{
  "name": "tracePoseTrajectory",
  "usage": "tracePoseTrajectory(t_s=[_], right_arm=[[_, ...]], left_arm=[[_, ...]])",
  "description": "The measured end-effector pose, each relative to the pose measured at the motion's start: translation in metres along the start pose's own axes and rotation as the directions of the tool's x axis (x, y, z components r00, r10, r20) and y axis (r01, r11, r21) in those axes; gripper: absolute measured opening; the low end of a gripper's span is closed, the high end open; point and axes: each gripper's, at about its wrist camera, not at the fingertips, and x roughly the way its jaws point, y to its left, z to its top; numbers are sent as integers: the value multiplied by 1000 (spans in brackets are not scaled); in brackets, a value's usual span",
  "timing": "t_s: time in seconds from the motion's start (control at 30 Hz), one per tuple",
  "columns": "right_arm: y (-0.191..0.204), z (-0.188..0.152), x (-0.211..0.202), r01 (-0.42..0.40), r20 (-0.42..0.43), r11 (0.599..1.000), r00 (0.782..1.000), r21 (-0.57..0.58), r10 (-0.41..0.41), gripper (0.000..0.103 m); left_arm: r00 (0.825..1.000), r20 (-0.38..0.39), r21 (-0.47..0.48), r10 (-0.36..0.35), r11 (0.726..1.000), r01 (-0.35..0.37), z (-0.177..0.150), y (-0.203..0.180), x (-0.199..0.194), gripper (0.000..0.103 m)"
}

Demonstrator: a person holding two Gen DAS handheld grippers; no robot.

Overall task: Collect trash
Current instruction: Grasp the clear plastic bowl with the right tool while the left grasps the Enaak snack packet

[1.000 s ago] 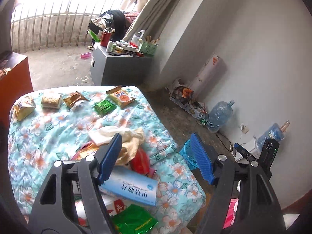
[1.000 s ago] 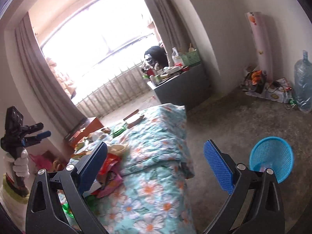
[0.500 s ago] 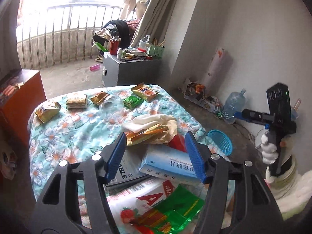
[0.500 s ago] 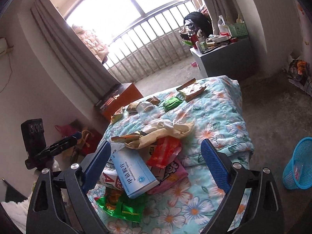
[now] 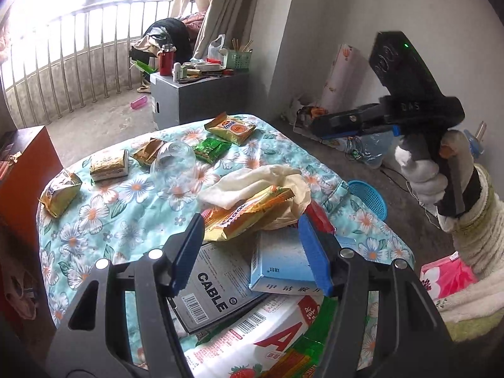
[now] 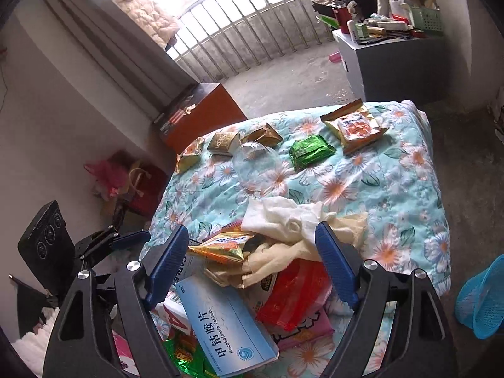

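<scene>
A heap of trash lies at the near end of a floral quilt: a blue medicine box, a grey CABLE box, a yellow snack wrapper, crumpled cream tissue and a red wrapper. My left gripper hovers open just above the boxes, touching nothing. My right gripper hangs over the tissue and wrapper. Its jaws are closing, but the pads are still clear of the trash. A blue mesh basket stands on the floor to the right of the quilt.
Further along the quilt lie a clear cup, a green packet and several snack bags. A grey cabinet and a red-brown chest stand beyond. A gloved hand holds the right gripper beside the heap.
The right gripper swung from facing the floor and basket to over the heap, its jaws narrowing. The left gripper sank closer to the boxes and its jaws narrowed.
</scene>
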Motion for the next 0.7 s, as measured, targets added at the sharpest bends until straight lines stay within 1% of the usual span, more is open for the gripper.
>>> tracePoseTrajectory(t_s=[0.07, 0.17, 0.27, 0.33, 0.43, 0.57, 0.7], right_arm=[[14, 20, 24, 30, -48, 997, 998, -68, -33, 81], [30, 49, 65, 50, -128, 986, 989, -162, -71, 81], [38, 71, 103, 82, -187, 974, 975, -209, -122, 81], [40, 81, 124, 91, -219, 967, 965, -238, -144, 81], [39, 92, 152, 95, -264, 964, 951, -249, -162, 81], [33, 97, 182, 115, -300, 962, 935, -248, -189, 81], [27, 98, 201, 134, -312, 959, 927, -248, -210, 81]], left_arm=[[1000, -10, 13, 5, 1000, -4, 0, -1, 5, 58], [999, -36, 19, 11, 1000, -10, -1, 2, 16, 56], [998, -55, 31, 26, 999, -24, 0, 4, 25, 48], [998, -62, 27, 17, 1000, -16, 1, 7, 29, 42], [998, -70, 19, -1, 1000, 3, 3, 11, 35, 38], [996, -80, -1, -43, 999, 43, 4, 16, 42, 36], [994, -82, -17, -76, 997, 74, 5, 19, 46, 24]])
